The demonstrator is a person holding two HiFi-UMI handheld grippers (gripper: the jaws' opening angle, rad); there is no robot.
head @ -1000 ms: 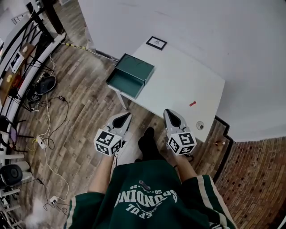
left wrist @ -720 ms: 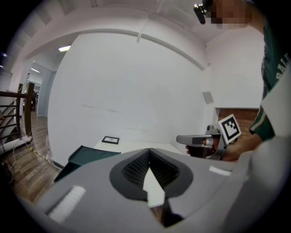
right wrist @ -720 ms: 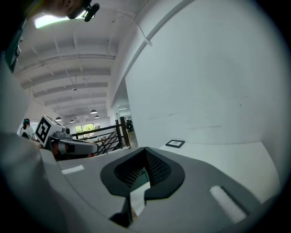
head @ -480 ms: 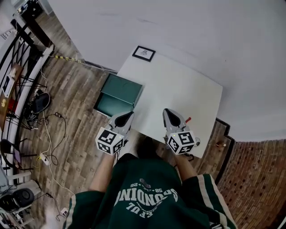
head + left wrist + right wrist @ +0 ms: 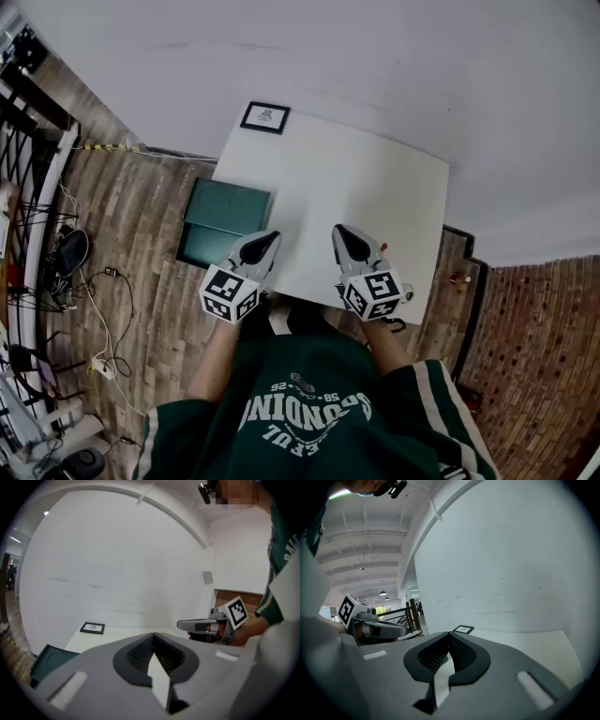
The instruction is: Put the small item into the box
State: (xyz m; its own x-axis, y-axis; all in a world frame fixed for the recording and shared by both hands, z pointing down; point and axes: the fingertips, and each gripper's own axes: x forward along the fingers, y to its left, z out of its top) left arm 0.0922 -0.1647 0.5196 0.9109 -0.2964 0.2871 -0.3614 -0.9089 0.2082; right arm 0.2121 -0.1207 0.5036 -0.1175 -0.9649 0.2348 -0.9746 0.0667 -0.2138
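On the far left, black cables [image 5: 101, 314] are lying in loops on the wooden floor [image 5: 150, 225]. Next, the green box [image 5: 228, 208] is sitting just beside the left edge of the table. It looks hard, with straight sides and square corners. Its top seems to be open, so I think it is waiting for something to be dropped in. A little black picture frame [image 5: 264, 117] is lying flat at the far corner of the table, out of the way. The left gripper [image 5: 268, 240] is hanging over the near edge of the table. Its smooth grey jaws are pressing together with nothing between them. The table [image 5: 319, 178] is white, flat and smooth. The right gripper [image 5: 339, 232] is hanging beside the left one, and its jaws are also clenching tight on nothing. The small red item [image 5: 393, 249] is lying on the table just to the right of the right gripper, partly hidden by it. It looks like a thin little stick. It is not in the box yet. I think the right gripper is staying near it because it is the closer one, and its jaws are going to need to open first.
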